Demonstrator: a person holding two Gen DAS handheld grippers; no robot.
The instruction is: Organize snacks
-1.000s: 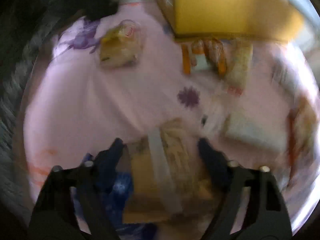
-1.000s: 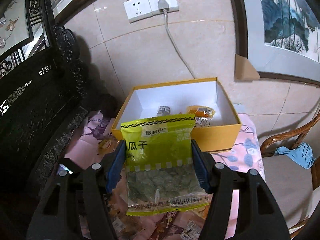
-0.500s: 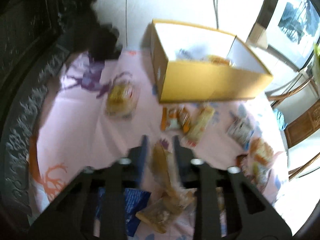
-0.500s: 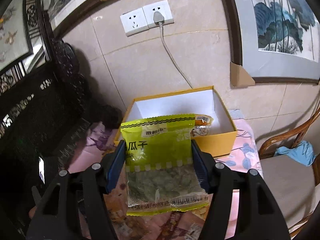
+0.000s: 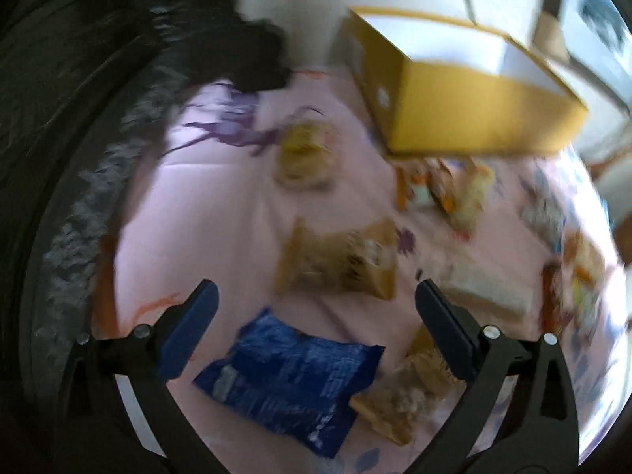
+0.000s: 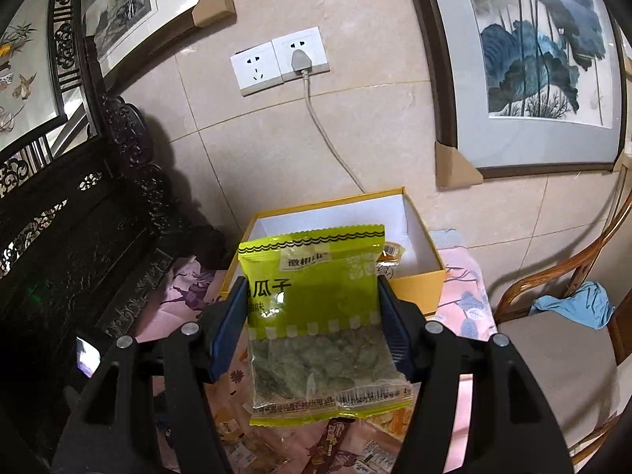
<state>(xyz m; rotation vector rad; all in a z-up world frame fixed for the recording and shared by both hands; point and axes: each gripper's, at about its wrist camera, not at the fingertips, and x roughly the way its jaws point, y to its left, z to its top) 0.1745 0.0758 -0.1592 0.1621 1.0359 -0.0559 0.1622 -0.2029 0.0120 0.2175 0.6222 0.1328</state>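
Pink flowered cloth (image 5: 221, 197) covers the table, strewn with snack packets. Left gripper (image 5: 312, 300) hangs above it, jaws opening and spread wide, nothing between the pads; view is motion-blurred. Below it on the cloth: a tan packet (image 5: 339, 260) just beyond the fingertips, a blue packet (image 5: 284, 379) nearer the camera, a crumpled brown packet (image 5: 407, 395) touching the blue one's right edge. A yellowish round packet (image 5: 304, 154) sits farther off, left of the box. More small packets (image 5: 446, 189) lie right in front of the box's near wall, others scattered to the right, too blurred to name. Yellow box (image 6: 418, 292) stands open at the far side of the table against the tiled wall; white inside, an orange-lidded cup (image 6: 393, 251) partly visible in it, the rest hidden behind the held bag. Right gripper (image 6: 312, 316) is clamped on a green seed bag (image 6: 316, 316), pads pressing both side edges, bag upright and raised in front of the box, blocking most of its interior. Dark carved furniture (image 6: 79, 237) flanks the left; a wooden chair (image 6: 553, 355) with a blue cloth (image 6: 572, 304) stands right. A wall socket (image 6: 280, 59) with a cord is above the box.
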